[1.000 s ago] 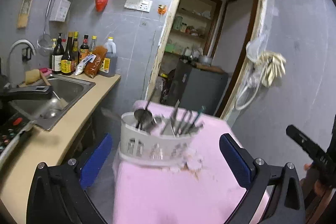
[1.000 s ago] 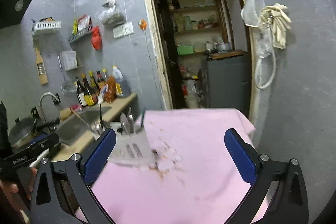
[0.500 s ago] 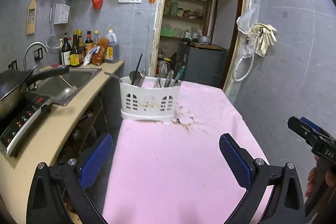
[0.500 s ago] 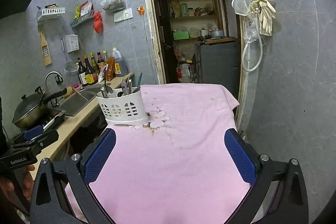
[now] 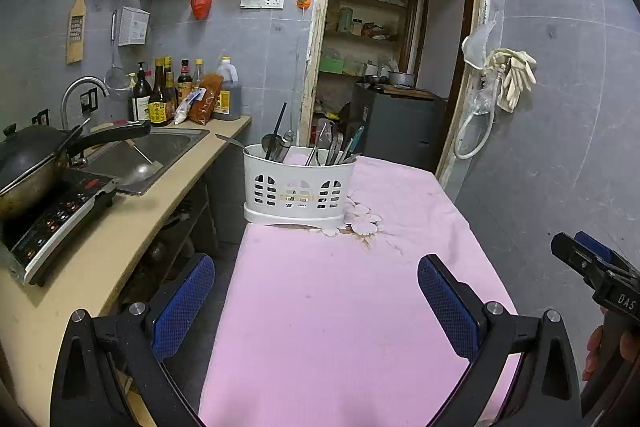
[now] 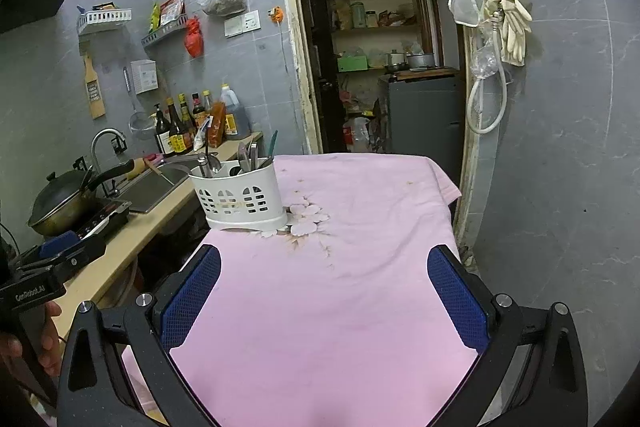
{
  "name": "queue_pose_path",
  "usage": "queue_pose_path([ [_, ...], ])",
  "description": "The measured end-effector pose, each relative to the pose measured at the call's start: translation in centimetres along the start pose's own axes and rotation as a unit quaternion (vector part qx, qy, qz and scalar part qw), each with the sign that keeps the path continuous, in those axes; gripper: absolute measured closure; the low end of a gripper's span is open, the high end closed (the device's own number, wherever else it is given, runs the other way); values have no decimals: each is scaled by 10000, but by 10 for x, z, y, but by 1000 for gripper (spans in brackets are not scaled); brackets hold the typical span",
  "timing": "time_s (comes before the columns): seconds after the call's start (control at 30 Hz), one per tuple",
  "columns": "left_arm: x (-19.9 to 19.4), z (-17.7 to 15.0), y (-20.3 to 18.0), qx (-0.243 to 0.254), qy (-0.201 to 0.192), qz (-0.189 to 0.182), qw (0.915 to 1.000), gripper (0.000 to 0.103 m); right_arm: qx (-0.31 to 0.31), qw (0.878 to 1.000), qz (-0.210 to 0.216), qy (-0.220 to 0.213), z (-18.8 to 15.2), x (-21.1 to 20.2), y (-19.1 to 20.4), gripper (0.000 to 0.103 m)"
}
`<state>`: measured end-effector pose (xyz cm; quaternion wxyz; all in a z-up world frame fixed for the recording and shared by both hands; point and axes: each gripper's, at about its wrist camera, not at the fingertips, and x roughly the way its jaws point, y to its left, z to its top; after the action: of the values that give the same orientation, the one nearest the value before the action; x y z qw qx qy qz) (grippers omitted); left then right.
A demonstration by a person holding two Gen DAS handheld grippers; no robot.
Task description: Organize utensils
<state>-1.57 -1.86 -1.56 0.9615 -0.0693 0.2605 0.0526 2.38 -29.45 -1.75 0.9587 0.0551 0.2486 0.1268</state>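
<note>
A white slotted utensil caddy (image 5: 298, 187) stands at the far left edge of the pink-covered table (image 5: 340, 327), holding several utensils (image 5: 332, 149) upright. The right wrist view shows the same caddy (image 6: 238, 199) with its utensils (image 6: 244, 157) on the table (image 6: 340, 307). My left gripper (image 5: 316, 299) hovers open over the near part of the table, well short of the caddy, nothing between its blue pads. My right gripper (image 6: 324, 291) is also open and empty, held back over the cloth.
A beige counter (image 5: 132, 227) runs along the left with a sink (image 5: 144, 155), a wok (image 5: 28, 163) on an induction cooker (image 5: 60, 219) and sauce bottles (image 5: 168, 95). A doorway (image 5: 392, 75) opens behind the table. The grey wall (image 5: 560, 131) stands close on the right.
Both grippers have pulled back and away from the caddy, which now looks smaller and farther off. Both stayed open and empty.
</note>
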Motion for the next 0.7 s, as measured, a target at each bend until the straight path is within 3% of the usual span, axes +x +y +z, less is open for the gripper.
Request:
queue_pose_path([
  [0.7, 4, 6, 2, -119, -34, 59, 9999, 0, 22, 10000, -4, 5, -1, 2, 3, 1],
])
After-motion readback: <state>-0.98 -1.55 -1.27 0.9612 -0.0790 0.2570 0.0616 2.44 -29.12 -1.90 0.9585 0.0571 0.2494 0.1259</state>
